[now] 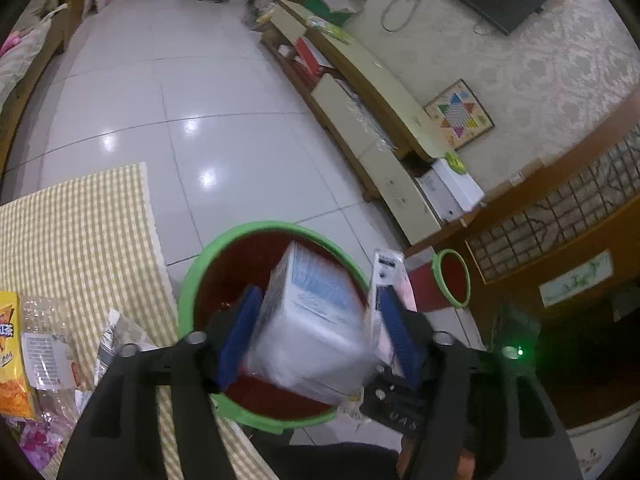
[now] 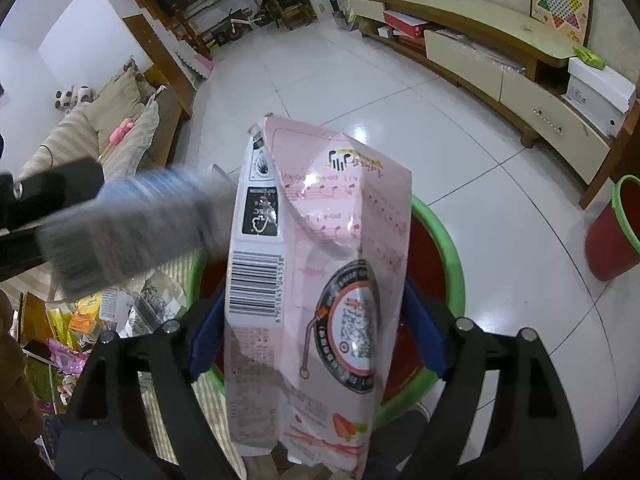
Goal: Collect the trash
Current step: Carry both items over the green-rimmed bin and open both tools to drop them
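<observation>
Trash split between two claws, both poised over red bin [image 1: 276,400] with green rim. White-and-blue carton [image 1: 312,320], motion-blurred, sitting between blue pads [image 1: 240,336] of left claw [image 1: 316,336]; pads apart with slim gaps beside carton, so grip looks slack or just released — cannot tell for certain. Judged positioned directly over bin mouth so carton drops straight in. Pink carton [image 2: 320,280], crumpled and flattened, barcode side at 9 o'clock, clamped between pads of right claw [image 2: 316,332]; jaws moderately apart, closed onto carton's flanks. Held upright over same bin [image 2: 440,240], apparently queued for drop after left load. Same pink carton visible edge-on at 3 o'clock of white carton in left view [image 1: 386,280], the two nearly touching; collision risk during release judged moderate.

Outward: bin standing at edge of surface covered with yellow checked cloth [image 1: 80,240]. Remaining litter on cloth at 8 o'clock in left view: orange snack bag [image 1: 10,352], crushed clear bottle [image 1: 44,340], assorted wrappers. Second red bin [image 1: 444,280] on tiled floor [image 1: 180,100] at 3 o'clock, well apart, lying tilted. Collection judged partway done; more items awaiting pickup.
</observation>
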`<action>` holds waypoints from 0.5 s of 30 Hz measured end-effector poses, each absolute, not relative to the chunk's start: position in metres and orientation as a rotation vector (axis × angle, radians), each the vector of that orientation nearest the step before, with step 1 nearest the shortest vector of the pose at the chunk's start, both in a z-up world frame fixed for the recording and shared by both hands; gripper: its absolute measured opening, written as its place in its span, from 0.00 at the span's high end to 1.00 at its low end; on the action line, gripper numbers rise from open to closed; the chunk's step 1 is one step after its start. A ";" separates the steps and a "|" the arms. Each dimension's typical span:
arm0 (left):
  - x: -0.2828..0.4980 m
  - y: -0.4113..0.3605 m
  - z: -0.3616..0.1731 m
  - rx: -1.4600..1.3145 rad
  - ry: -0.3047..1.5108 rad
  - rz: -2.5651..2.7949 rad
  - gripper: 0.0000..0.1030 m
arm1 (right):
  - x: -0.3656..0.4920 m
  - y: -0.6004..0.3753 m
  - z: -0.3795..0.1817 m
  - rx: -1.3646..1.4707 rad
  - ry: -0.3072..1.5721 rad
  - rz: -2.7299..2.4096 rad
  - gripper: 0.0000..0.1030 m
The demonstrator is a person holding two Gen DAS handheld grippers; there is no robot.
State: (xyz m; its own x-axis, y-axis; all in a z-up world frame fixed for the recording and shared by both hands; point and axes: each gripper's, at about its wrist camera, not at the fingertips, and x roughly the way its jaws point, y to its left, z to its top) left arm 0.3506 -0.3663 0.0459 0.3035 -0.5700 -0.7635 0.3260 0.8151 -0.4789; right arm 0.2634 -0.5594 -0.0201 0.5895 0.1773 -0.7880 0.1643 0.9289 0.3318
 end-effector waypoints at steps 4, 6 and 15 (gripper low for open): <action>0.354 -0.351 0.052 -0.310 1.089 -0.560 0.15 | 0.262 -0.557 -0.018 0.388 0.937 0.007 0.05; 0.352 -0.337 0.054 -0.318 1.079 -0.516 0.09 | 0.262 -0.555 -0.017 0.381 0.941 0.011 0.05; 0.324 -0.268 0.066 -0.300 1.021 -0.432 0.08 | 0.248 -0.529 0.004 0.292 0.917 0.025 0.05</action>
